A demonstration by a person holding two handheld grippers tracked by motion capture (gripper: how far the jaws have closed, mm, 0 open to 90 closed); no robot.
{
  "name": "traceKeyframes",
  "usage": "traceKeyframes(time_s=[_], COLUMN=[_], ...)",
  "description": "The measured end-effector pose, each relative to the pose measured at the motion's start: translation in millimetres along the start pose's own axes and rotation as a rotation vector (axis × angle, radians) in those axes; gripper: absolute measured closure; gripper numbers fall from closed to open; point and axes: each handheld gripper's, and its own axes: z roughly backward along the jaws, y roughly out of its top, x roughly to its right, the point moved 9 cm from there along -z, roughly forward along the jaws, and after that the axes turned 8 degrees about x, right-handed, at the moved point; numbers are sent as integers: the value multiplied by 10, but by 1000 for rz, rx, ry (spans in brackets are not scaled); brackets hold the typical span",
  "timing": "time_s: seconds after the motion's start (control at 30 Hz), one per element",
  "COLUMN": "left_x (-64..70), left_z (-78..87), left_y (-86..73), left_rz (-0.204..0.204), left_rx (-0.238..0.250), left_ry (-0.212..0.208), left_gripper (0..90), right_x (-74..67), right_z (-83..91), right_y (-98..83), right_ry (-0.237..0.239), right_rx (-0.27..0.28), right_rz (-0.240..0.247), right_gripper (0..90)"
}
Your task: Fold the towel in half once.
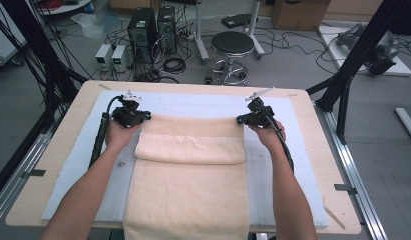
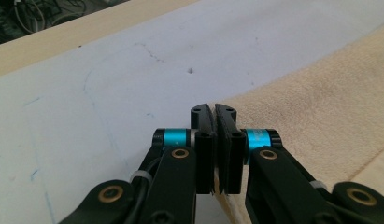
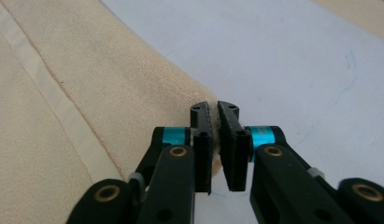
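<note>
A cream towel (image 1: 188, 190) lies lengthwise on a pale mat (image 1: 273, 175) and hangs over the table's near edge. Its far end is raised between the two grippers, and a soft fold (image 1: 190, 150) runs across it just in front of them. My left gripper (image 1: 143, 116) is shut on the towel's far left corner; in the left gripper view the jaws (image 2: 214, 109) meet over the towel's edge (image 2: 320, 107). My right gripper (image 1: 240, 120) is shut on the far right corner, with cream cloth (image 3: 110, 93) pinched between its jaws (image 3: 214, 106).
The mat covers most of a light wooden table (image 1: 58, 140). Beyond the far edge, a round stool (image 1: 232, 45), computer cases (image 1: 143, 27) and loose cables sit on the floor. Black frame posts (image 1: 355, 55) stand at both sides.
</note>
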Motion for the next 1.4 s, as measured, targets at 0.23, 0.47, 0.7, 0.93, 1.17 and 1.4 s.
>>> traceKeyframes(time_s=[0.23,0.47,0.7,0.93,1.17,1.4], left_x=[-51,65,205,252,295,354], left_z=[-19,187,355,370,349,362], left_y=[-246,-313,-268,-487,-541,-536], left_rz=[34,52,26,21,-16,-41], left_rx=[-64,-28,-12,-44,-79,-85], left_ry=[-18,-98,-175,-188,-192,-206], left_gripper=[640,577,548,603,650,787], right_x=[2,-161,-318,-410,-475,-513], right_z=[-39,77,148,97,8,33], right_y=[-168,-282,-401,-485,-570,-563], right_ry=[22,54,84,106,89,104], right_rx=[-4,22,16,-16,-54,-60], right_rz=[-30,3,35,58,89,97], right_gripper=[601,552,536,553,631,760])
